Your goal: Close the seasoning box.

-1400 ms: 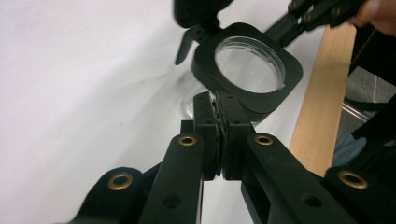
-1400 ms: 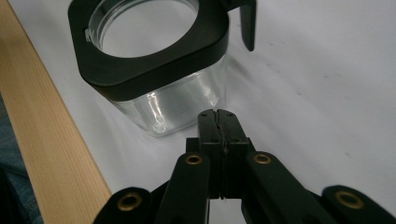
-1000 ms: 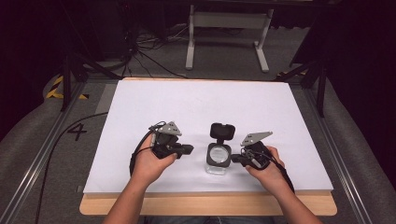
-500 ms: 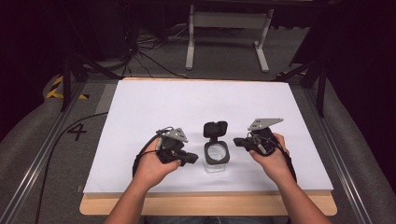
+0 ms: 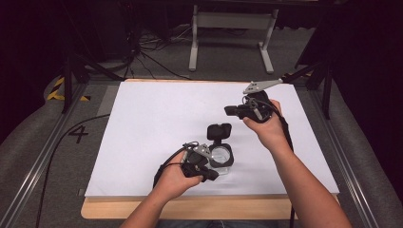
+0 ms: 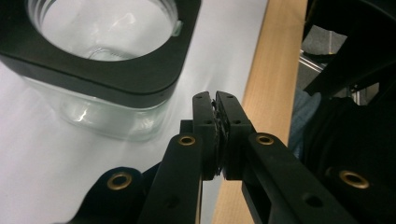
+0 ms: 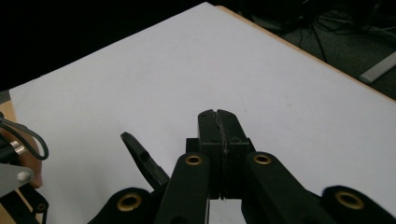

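The glass jar (image 5: 221, 157), its black collar open and its hinged lid (image 5: 219, 131) standing up behind, sits near the front edge of the white table (image 5: 157, 114). The left gripper (image 5: 207, 174) lies just beside the jar's near side, jaws pressed together on nothing. The right gripper (image 5: 230, 111) hangs well apart, above the table, jaws likewise pressed together and empty.
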The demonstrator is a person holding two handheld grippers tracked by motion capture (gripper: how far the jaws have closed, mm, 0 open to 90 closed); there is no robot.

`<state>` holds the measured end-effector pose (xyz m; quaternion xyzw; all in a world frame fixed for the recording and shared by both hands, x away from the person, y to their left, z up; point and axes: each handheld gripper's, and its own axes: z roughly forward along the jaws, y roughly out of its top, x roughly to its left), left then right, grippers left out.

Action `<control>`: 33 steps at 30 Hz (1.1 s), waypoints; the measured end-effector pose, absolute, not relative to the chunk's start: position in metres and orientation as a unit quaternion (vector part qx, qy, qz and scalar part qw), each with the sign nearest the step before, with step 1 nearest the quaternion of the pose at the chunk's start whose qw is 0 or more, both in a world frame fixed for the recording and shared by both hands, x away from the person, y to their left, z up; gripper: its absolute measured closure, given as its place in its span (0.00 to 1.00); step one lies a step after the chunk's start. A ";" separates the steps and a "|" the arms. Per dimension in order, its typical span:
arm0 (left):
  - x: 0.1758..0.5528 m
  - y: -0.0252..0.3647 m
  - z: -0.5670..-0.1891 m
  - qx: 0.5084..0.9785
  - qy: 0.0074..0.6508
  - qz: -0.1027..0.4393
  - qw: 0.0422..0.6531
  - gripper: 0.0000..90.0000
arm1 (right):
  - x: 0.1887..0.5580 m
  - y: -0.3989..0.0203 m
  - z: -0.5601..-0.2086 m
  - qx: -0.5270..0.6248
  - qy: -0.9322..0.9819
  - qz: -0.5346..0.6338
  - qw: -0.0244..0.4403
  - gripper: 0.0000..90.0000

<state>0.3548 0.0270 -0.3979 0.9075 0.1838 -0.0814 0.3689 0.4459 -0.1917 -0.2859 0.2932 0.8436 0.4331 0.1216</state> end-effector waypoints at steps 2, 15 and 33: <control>0.356 0.027 -0.400 0.904 0.191 -0.071 0.377 0.97 | 0.449 -0.184 -0.287 0.289 0.852 0.420 0.114 1.00; 0.359 0.034 -0.401 0.895 0.203 -0.057 0.392 1.00 | 0.418 -0.183 -0.308 0.267 0.885 0.372 0.078 1.00; 0.358 0.039 -0.402 0.892 0.214 -0.043 0.397 0.98 | 0.380 -0.183 -0.348 0.250 0.903 0.346 0.054 1.00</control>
